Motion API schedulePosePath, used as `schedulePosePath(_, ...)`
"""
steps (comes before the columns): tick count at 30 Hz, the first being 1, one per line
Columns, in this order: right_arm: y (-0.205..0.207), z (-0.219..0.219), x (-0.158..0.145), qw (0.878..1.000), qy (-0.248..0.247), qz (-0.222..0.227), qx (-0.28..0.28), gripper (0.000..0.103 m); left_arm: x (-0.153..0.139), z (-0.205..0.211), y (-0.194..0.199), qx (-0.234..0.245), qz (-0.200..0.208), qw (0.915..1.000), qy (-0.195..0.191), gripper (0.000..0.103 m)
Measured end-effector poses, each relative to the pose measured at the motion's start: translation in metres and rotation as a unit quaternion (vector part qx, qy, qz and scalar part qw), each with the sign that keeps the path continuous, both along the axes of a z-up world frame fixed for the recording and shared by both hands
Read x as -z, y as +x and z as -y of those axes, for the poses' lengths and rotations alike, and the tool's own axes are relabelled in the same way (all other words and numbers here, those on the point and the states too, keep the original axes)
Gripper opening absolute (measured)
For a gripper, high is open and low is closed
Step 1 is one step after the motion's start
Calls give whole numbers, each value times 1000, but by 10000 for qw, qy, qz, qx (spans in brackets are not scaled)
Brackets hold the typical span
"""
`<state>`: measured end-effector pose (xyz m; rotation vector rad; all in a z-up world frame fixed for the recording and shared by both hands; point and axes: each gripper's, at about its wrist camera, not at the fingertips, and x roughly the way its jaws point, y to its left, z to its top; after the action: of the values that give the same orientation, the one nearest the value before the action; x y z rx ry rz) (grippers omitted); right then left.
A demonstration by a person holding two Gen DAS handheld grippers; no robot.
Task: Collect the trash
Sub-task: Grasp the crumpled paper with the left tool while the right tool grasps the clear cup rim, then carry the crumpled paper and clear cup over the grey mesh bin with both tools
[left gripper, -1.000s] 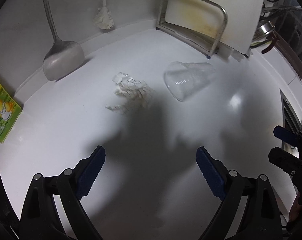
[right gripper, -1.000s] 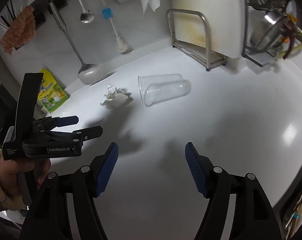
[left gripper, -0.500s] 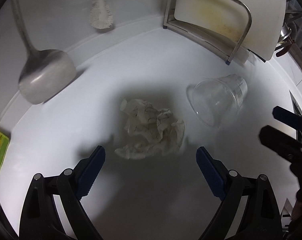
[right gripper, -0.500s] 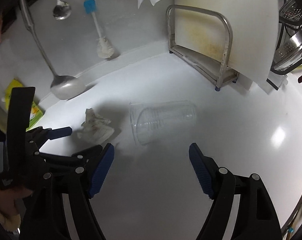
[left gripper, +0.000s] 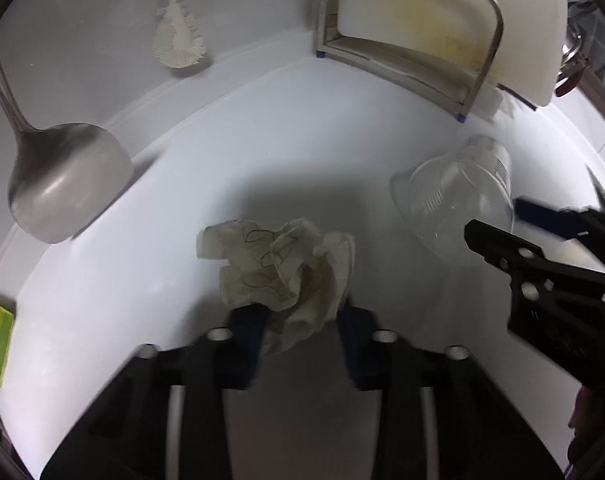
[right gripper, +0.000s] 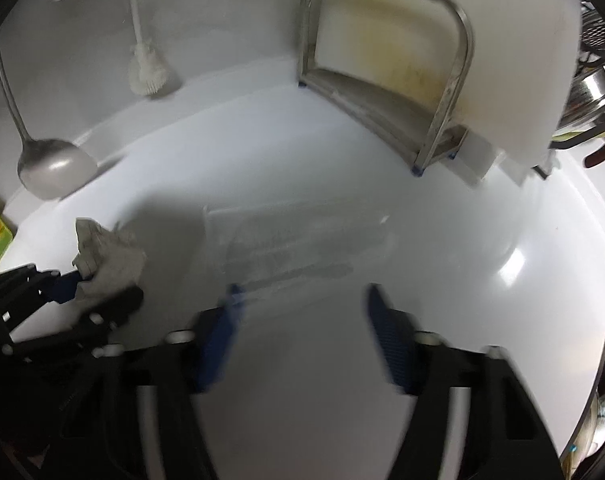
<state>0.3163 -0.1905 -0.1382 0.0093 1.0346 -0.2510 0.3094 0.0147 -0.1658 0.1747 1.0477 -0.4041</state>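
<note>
Two pieces of trash lie on the white tabletop (left gripper: 286, 128), neither yet collected.
Your left tongs (left gripper: 300, 330) have narrowed onto the crumpled paper napkin (left gripper: 282, 268), its near edge pinched between the blue pads, though it rests on the surface unlifted. Your right tongs (right gripper: 302, 320) stand wide, straddling the near side of the clear plastic cup (right gripper: 298, 248) lying on its side. Both lifts and any disposal remain; no bin is visible.

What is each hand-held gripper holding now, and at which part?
The left hand-held gripper pinches the tissue at its near lower edge. The right hand-held gripper holds nothing; its jaws stand open around the cup.
</note>
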Motion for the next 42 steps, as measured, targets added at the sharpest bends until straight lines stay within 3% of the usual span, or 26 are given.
schedulePosePath(1,0,2,2,10000,46,-56,-20,29,0,1,-1,32,-20,10000,-29,15)
schedulePosePath(4,-4,11,1,9998,174,-73,-15,5,-5,0,-6,58,21,9999,-148,8)
schedulePosePath(19,-64,19,-42,9951,830,397,-352,4,-51,9,-51,102,257,9994,-207,7)
schedulePosePath(31,-156,43,-73,9940,915,516,-290,4,-81,29,-122,197,448,9985,-225,8)
schedulePosePath(42,-238,50,-77,9933,1011,442,-339,4,-96,41,-193,147,561,9980,-253,8)
